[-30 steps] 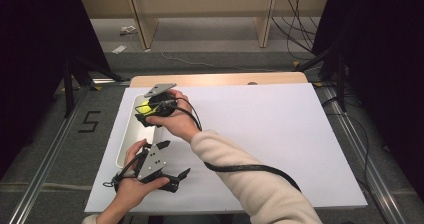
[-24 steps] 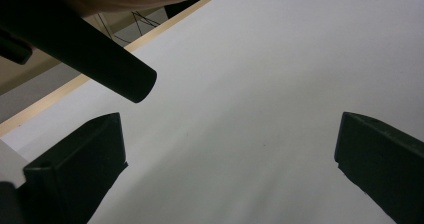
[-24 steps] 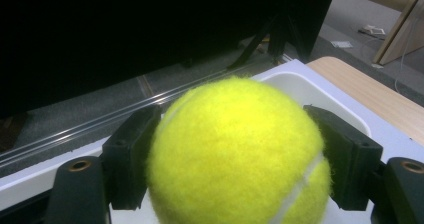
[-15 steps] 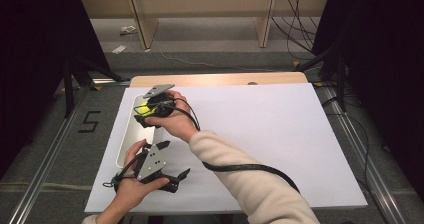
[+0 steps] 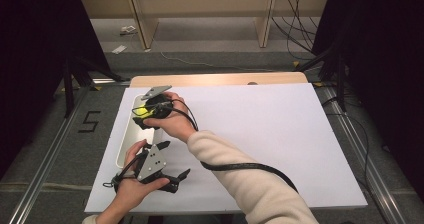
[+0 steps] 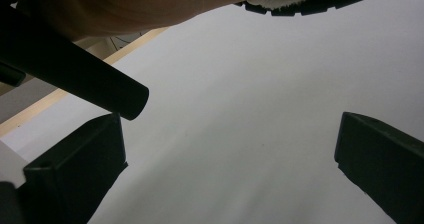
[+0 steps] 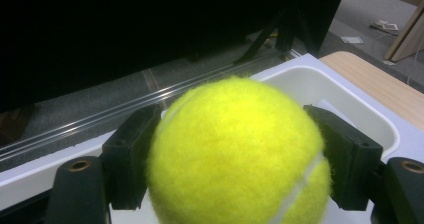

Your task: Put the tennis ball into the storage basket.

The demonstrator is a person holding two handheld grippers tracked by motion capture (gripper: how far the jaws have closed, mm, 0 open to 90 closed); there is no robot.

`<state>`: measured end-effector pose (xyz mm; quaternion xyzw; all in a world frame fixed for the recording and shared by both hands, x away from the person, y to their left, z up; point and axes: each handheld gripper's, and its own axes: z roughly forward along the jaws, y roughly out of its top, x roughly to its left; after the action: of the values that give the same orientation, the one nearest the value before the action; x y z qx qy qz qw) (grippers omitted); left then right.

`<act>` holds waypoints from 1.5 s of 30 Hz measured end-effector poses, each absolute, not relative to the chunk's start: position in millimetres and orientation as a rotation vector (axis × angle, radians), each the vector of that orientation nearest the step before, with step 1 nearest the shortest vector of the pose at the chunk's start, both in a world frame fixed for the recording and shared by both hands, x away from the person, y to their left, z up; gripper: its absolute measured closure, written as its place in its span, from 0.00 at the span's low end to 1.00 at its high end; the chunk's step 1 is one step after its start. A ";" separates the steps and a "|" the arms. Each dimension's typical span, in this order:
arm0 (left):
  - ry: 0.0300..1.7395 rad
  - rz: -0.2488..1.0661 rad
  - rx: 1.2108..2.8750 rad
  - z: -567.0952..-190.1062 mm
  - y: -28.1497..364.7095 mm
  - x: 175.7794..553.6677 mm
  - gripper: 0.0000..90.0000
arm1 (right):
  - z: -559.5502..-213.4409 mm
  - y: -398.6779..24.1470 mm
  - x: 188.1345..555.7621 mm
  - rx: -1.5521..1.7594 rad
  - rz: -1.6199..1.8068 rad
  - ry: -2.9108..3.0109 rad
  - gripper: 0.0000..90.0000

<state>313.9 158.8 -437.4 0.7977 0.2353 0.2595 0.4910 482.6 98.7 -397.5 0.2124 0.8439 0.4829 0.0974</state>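
Observation:
My right gripper [image 5: 142, 113] is shut on a yellow tennis ball [image 5: 143, 111], holding it above the far end of a long white tray [image 5: 125, 143] at the table's left side. In the right gripper view the tennis ball [image 7: 240, 156] sits squeezed between both black pads [image 7: 131, 156], with the tray's rim [image 7: 345, 91] just behind it. My left gripper [image 5: 181, 180] rests low near the front left of the white table sheet [image 5: 260, 129], jaws apart. The left gripper view shows its fingers [image 6: 75, 171] standing wide over bare white surface, nothing between them.
A black cable [image 5: 240, 166] trails from the right gripper across the sheet, under the sleeved forearm [image 5: 250, 184]. The table's wooden far edge [image 5: 220, 79] lies beyond the sheet. Metal rails [image 5: 45, 154] run along the floor at the left.

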 end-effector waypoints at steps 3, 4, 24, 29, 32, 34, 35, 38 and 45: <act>0.567 0.632 1.938 -437.2 158.7 313.9 0.00 | -397.6 99.8 483.3 0.617 1.432 2.498 0.30; 0.567 0.632 1.938 -437.3 158.7 314.0 0.00 | -397.6 100.2 483.1 0.621 1.428 2.501 0.30; 0.565 0.633 1.940 -437.2 158.7 313.6 0.00 | -403.5 111.9 482.0 0.589 1.409 2.536 0.30; 0.565 0.632 1.941 -437.3 158.9 313.8 0.00 | -405.9 113.2 482.4 0.579 1.396 2.550 0.30; 0.565 0.632 1.941 -437.4 158.8 313.8 0.00 | -406.7 114.0 482.9 0.578 1.392 2.558 0.30; 0.569 0.627 1.939 -437.6 158.7 313.5 0.00 | -407.1 114.9 483.1 0.578 1.389 2.562 0.30; 0.569 0.627 1.939 -437.6 158.7 313.5 0.00 | -407.2 115.2 483.0 0.580 1.390 2.562 0.30; 0.565 0.633 1.942 -437.4 158.9 313.7 0.00 | -407.7 116.3 482.5 0.581 1.386 2.568 0.30; 0.569 0.628 1.941 -437.6 158.9 313.5 0.00 | -409.0 118.9 482.3 0.572 1.380 2.577 0.30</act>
<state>313.5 158.9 -437.6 0.7991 0.2342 0.2586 0.4897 482.3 118.9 -409.0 0.1914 0.8623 0.4618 0.0812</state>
